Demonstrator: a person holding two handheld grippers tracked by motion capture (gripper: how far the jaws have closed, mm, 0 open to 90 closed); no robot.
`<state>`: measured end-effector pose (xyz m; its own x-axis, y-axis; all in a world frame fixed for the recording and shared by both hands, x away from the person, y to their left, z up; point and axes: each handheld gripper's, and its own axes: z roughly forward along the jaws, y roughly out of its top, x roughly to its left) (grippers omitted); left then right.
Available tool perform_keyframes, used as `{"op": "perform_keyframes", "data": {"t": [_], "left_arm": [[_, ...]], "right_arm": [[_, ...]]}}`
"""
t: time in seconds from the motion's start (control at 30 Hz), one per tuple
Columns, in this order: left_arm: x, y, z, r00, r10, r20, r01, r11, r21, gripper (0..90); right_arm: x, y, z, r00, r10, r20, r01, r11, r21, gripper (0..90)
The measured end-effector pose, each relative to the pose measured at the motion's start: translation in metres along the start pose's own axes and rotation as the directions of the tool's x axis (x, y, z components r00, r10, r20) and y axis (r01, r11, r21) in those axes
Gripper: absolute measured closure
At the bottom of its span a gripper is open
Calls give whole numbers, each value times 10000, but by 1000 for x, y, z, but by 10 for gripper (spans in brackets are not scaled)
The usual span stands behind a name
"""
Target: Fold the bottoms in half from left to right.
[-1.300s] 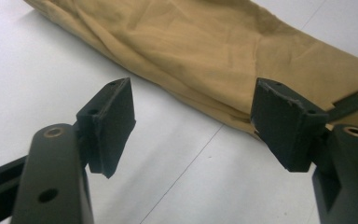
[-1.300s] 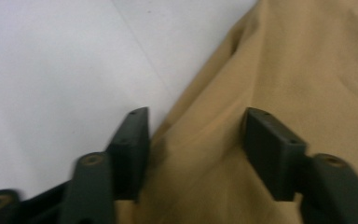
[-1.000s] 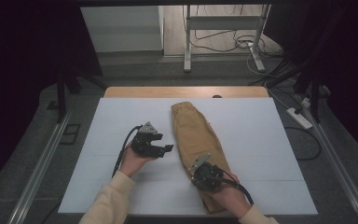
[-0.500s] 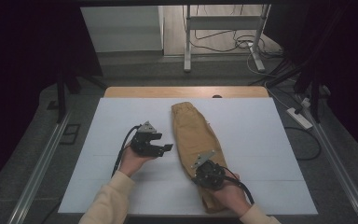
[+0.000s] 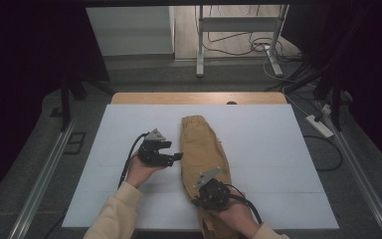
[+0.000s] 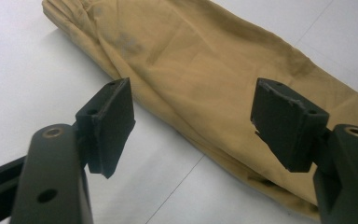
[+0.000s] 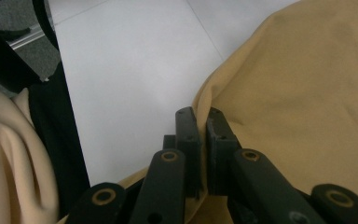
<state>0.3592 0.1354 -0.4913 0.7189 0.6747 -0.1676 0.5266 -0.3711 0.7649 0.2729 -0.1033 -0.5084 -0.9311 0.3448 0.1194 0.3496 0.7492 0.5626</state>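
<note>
At the near edge of the white tabletop (image 5: 278, 149), the right gripper (image 5: 210, 191) is seen with its jaws pressed together on a fold of the tan garment (image 5: 201, 149); in the right gripper view a thin edge of the cloth (image 7: 279, 93) is pinched between the two black pads. The garment is laid lengthwise from the near edge toward the middle of the tabletop, with its gathered waistband end farthest from the person.

A little farther in, just to the left of the garment, the left gripper (image 5: 171, 156) is held with its jaws spread wide and nothing between them. In the left gripper view the long side edge of the cloth (image 6: 205, 79) is framed between the two pads, close but not touched.

The step in hand is judged to be a second grasp on the garment's left side so that it can be folded or lifted. It would be done well if the open jaws were lowered until one pad slid under the cloth's edge against the tabletop, and only then closed, so that all layers are taken together. The pinch at the near end should be kept firm and the cloth not dragged sideways, or wrinkles will be made.

No containers are on the tabletop. Beyond its far edge a wooden strip (image 5: 199, 97) and a metal stand (image 5: 238, 40) on the floor are seen.
</note>
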Motion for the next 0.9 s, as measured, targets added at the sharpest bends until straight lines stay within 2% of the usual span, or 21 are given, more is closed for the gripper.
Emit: {"op": "perform_keyframes", "data": {"t": [0.2,0.9], "left_arm": [[1,0,0,10000,-32,-4,32,10000,3,297],[3,0,-1,10000,-22,38,22,10000,-11,297]], "right_arm": [[0,0,1,9994,152,-307,-156,9998,-153,856],[28,8,15,9933,-448,-1064,437,9990,-127,855]]}}
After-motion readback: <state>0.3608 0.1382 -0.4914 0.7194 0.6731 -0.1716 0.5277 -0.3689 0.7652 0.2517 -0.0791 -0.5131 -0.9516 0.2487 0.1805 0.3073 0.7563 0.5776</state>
